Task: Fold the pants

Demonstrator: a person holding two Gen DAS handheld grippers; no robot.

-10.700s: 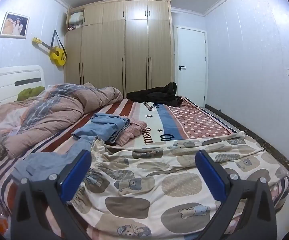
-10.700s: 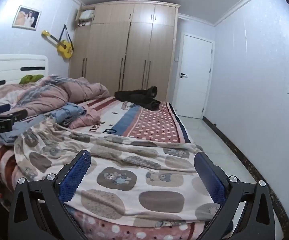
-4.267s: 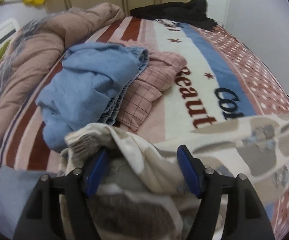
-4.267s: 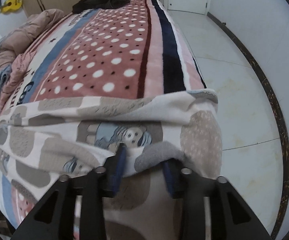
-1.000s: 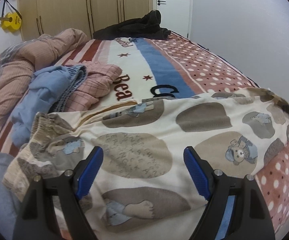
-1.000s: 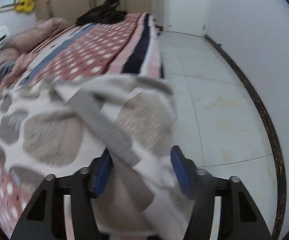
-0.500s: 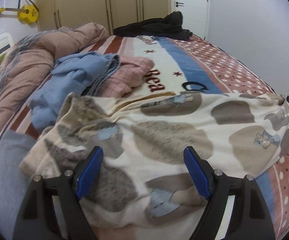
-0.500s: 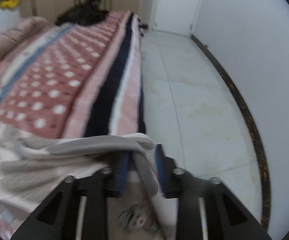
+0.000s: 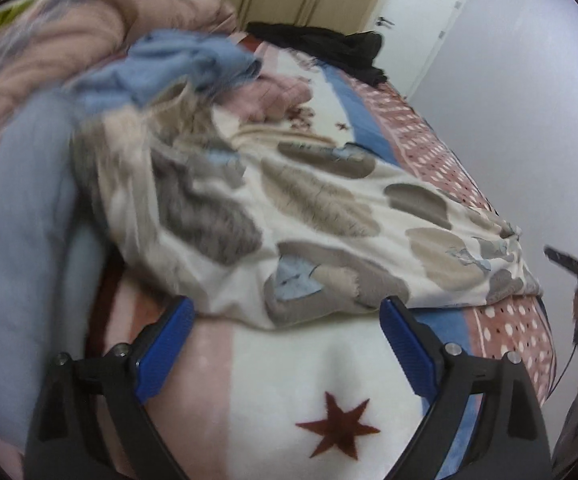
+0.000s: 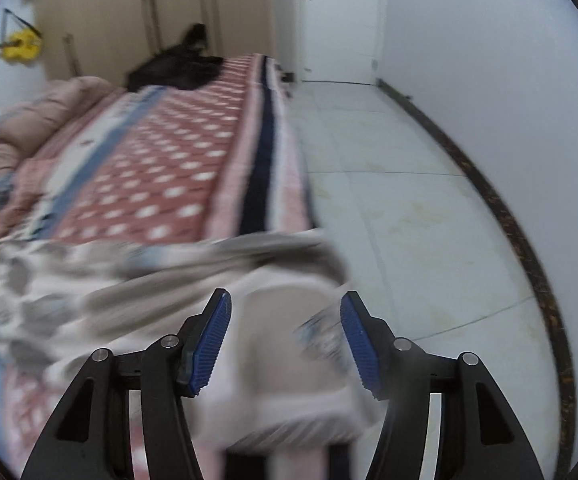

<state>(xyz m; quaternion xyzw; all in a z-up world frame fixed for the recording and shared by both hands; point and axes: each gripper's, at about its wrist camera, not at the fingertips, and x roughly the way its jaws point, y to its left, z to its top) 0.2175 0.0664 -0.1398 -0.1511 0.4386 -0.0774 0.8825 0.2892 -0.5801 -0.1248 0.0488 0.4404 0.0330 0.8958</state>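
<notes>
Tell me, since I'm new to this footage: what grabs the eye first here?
The cream fleece pants with grey-brown patches sprawl across the striped, polka-dotted bed blanket, just beyond the open left gripper. In the right wrist view, their blurred end lies between the open right gripper fingers, at the bed's edge beside the white tiled floor.

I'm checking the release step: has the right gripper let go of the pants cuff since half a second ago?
Yes. The right gripper now stands open, its pads apart around the patterned pants, whereas before it was pinched on the cuff by the bed edge.
</notes>
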